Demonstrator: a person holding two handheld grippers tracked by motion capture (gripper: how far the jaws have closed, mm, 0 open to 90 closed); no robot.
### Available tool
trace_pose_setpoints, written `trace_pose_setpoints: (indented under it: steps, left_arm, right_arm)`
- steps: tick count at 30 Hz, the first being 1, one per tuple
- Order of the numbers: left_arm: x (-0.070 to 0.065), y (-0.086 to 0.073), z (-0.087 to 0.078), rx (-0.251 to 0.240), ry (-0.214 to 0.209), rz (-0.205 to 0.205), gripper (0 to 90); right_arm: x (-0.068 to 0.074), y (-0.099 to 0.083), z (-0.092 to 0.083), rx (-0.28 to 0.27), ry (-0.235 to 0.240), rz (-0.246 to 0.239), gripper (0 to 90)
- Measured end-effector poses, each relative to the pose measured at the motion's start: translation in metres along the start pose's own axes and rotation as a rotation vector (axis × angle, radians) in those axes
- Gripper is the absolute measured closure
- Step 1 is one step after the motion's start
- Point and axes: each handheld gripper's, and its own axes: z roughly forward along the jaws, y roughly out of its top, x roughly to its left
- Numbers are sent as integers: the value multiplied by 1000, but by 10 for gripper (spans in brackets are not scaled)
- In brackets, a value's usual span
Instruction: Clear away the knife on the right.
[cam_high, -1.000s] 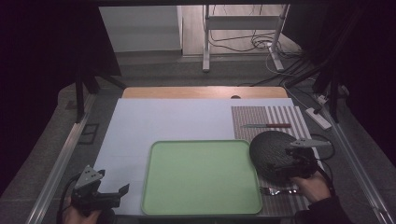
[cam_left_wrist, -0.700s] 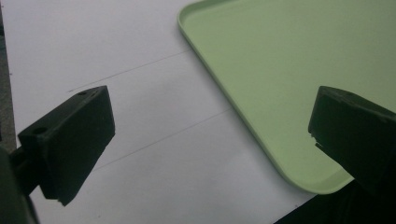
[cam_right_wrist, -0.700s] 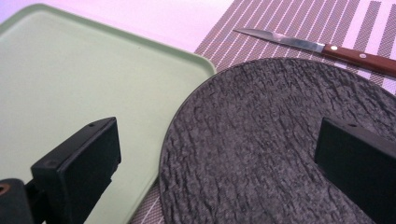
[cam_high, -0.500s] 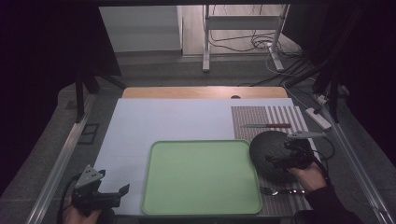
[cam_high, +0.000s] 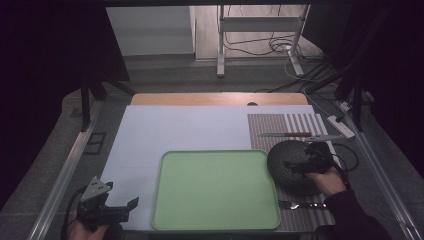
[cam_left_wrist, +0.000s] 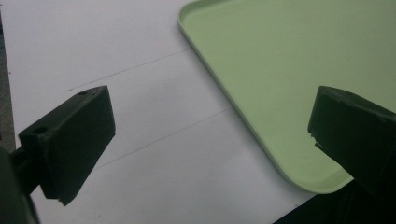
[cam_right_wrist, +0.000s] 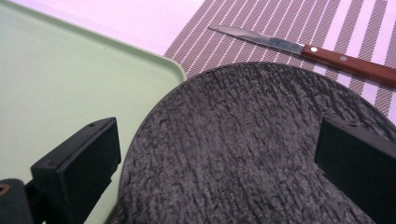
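Now I hover my right gripper (cam_high: 300, 165), jaws wide, over the dark plate (cam_high: 290, 167) (tray (cam_high: 215, 222) at nine o'clock); I should close squarely on its rim. Left gripper (cam_high: 131, 206) idles open.

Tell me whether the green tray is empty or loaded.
Empty. The green tray shows a bare surface in the high view; the dark plate under the right gripper sits beside it on the striped mat.

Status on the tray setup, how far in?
Early. The green tray sits bare. The right gripper is at the dark round plate, jaws apart, no grip visible. The knife and fork lie on the striped mat. The left gripper is open beside the tray.
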Motion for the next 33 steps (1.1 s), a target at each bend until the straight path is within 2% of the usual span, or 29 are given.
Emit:
trace_pose_setpoints:
  steps: [7, 20, 33]
  left_arm:
    - [0, 0, 0, 2, -1, -1, 13]
    - [1, 0, 0, 3, -6, -5, 14]
    - [2, 0, 0, 2, -8, -12, 13]
  right_arm:
    - [-7, 8, 9, 8, -12, -3, 7]
    - [-23, 20, 25, 32, -25, 28, 7]
    - [-38, 31, 42, 57, -59, 53, 0]
